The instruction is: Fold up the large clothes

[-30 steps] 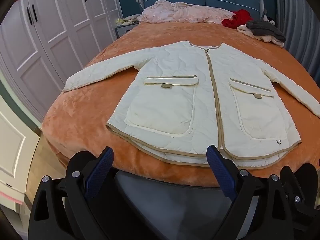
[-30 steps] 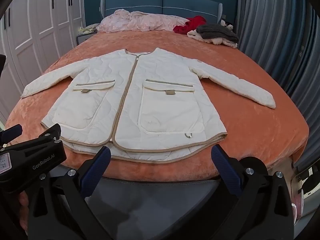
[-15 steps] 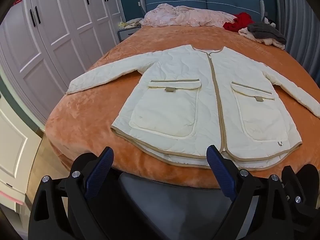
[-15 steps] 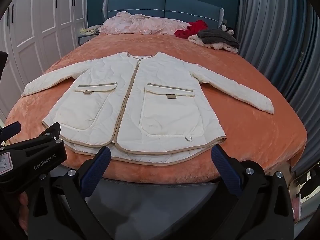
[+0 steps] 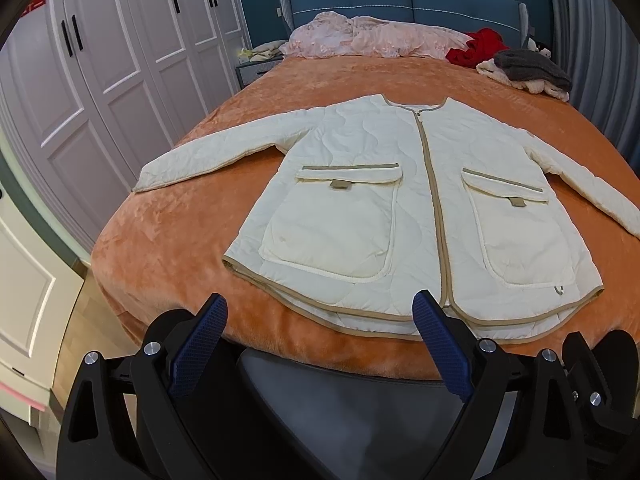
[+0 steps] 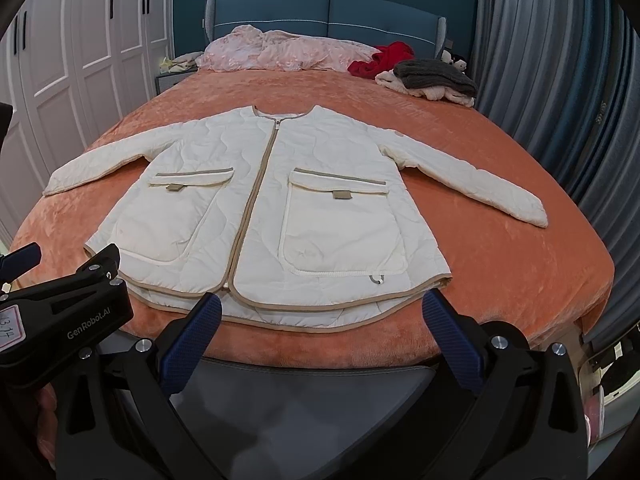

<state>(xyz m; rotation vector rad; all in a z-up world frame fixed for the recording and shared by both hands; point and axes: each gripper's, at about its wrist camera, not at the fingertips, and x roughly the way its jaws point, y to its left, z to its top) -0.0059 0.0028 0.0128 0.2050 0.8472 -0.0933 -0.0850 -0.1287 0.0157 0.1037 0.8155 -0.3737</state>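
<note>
Both the left hand-held gripper (image 5: 320, 306) and the right hand-held gripper (image 6: 322, 306) have edged closer to the jacket (image 5: 400, 216) hem.

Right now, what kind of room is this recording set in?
A bedroom, most likely in a home: a bed with a blue padded headboard, white wardrobe doors along one wall, and a cream quilted jacket spread flat on the orange bedspread.

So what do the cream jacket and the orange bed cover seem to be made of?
Cream quilted jacket: likely thin padded synthetic fabric, matte; wavy stitch lines and slight puffiness show it. Orange bed cover: probably plush fleece or velvet; its soft, mottled sheen suggests a short pile.
</note>
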